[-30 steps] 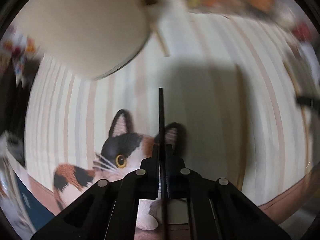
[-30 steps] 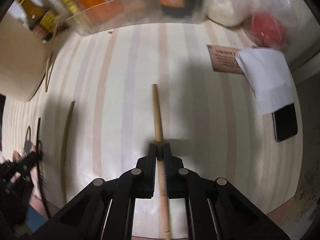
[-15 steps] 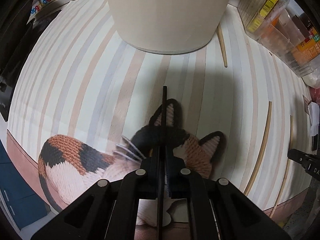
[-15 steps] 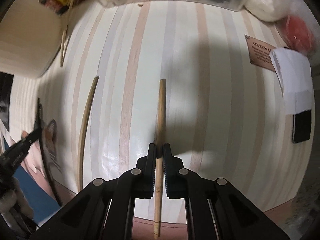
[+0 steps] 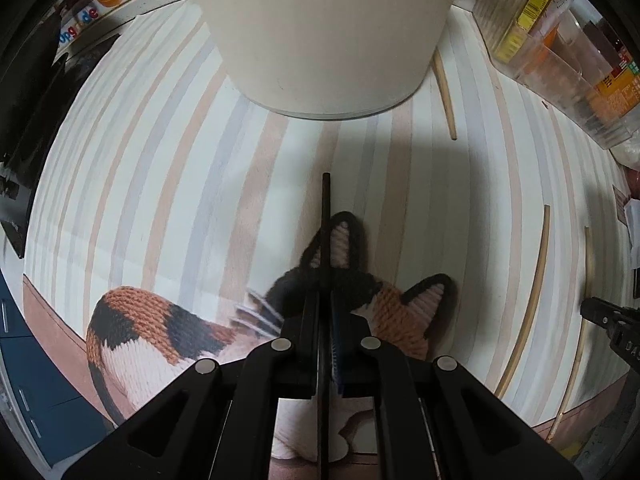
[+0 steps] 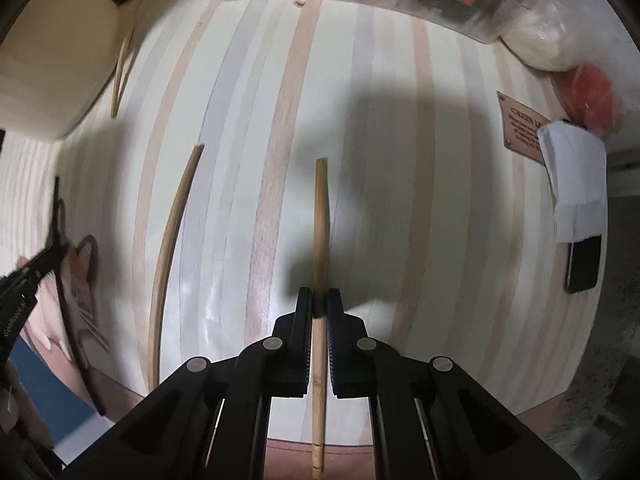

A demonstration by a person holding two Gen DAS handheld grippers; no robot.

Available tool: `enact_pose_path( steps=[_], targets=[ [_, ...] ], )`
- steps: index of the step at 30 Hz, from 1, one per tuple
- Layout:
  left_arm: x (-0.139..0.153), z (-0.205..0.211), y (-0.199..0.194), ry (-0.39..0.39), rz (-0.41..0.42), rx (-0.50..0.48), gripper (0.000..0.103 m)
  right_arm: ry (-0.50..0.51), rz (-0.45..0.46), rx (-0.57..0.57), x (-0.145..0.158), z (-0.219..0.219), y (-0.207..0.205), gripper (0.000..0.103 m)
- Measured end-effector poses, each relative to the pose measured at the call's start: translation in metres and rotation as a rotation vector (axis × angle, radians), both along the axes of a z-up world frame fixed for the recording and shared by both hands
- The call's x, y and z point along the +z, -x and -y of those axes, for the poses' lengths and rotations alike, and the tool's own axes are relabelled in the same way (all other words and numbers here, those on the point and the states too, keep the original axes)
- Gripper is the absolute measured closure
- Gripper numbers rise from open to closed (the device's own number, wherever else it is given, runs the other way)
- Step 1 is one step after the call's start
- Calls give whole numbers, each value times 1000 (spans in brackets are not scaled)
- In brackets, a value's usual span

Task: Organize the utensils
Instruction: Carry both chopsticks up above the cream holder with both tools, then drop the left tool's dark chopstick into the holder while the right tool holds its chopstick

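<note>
My left gripper [image 5: 325,300] points down over a cat-pattern mat [image 5: 152,320] and is shut on a thin black chopstick [image 5: 326,208]. A cream round container [image 5: 328,32] stands just beyond the chopstick's tip. My right gripper [image 6: 319,294] holds a wooden chopstick [image 6: 320,208] lengthwise between its jaws, which are closing on it, low above the striped table [image 6: 400,160]. A second wooden chopstick [image 6: 172,240] lies to the left of it on the table. A third chopstick [image 5: 444,92] rests beside the container. The left gripper [image 6: 24,280] shows at the left edge of the right wrist view.
A clear bin [image 5: 560,60] of packets and bottles lines the table's far side. A white folded paper [image 6: 572,176], a black phone [image 6: 584,264], a small brown sign [image 6: 520,128] and a red bagged item [image 6: 592,92] sit at the right. The table's front edge runs just below both grippers.
The left gripper swung with the black chopstick until the cream container stood straight ahead. The right gripper sank closer to the table with the wooden chopstick.
</note>
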State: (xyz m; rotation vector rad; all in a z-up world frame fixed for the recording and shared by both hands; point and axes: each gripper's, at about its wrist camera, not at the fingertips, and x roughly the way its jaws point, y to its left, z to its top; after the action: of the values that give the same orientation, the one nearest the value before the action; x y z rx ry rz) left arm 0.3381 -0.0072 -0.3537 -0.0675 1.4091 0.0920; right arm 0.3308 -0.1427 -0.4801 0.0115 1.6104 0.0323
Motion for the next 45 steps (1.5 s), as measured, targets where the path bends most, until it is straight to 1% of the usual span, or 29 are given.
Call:
enact_pose_path(
  steps=[2,3,5,7,8,13,14,15,16,21,24,26,28,29,31,36,38,41,43,44,45],
  targets=[
    [8,-7,3,5,17,7,100,-34,29,-43,-1,12,11,96],
    [12,-17,7,13,23,9,100,-49,41,-61,1,14,23,96],
    [20,-21,12,22,44,5,100,-99,87,-98,5,20,34,96],
    [30,-23,17,31,65,-4,100,-152,129,-104,11,21,45,96],
    [38,-24,19,29,80,-10,100,-167,159,-112,16,13,48,96],
    [64,-32,29,55,144,-20,100,-232,291,-144,38,12,67,96],
    [70,-32,33,63,160,-20,100,-242,305,-145,47,13,60,96],
    [76,-31,37,66,176,-21,100,-252,327,-148,53,11,63,96],
    [85,-30,39,73,195,-25,100,-260,341,-150,70,12,50,96],
    [125,-33,46,94,293,-26,100,-312,454,-141,129,23,43,96],
    [158,-32,43,100,384,-28,101,-348,526,-141,163,27,34,96],
    [176,-33,41,104,439,-26,101,-344,578,-132,194,32,23,96],
    [202,-34,39,114,499,-27,101,-340,646,-123,222,31,2,96],
    [213,-35,37,122,527,-24,103,-345,669,-130,232,34,-7,96],
    [240,-36,31,140,590,-25,103,-362,716,-135,252,31,-17,96],
    [287,-36,15,171,688,-34,103,-417,820,-136,304,23,-49,96],
    [301,-39,9,164,713,-34,103,-440,848,-127,325,17,-62,96],
    [309,-45,4,165,729,-16,103,-458,887,-95,347,4,-79,96],
    [305,-50,4,166,707,2,100,-468,880,-79,355,-4,-80,96],
    [300,-53,5,169,686,14,97,-471,870,-66,354,-6,-80,96],
    [288,-55,5,152,647,26,91,-465,858,-54,352,-7,-78,96]
  ],
)
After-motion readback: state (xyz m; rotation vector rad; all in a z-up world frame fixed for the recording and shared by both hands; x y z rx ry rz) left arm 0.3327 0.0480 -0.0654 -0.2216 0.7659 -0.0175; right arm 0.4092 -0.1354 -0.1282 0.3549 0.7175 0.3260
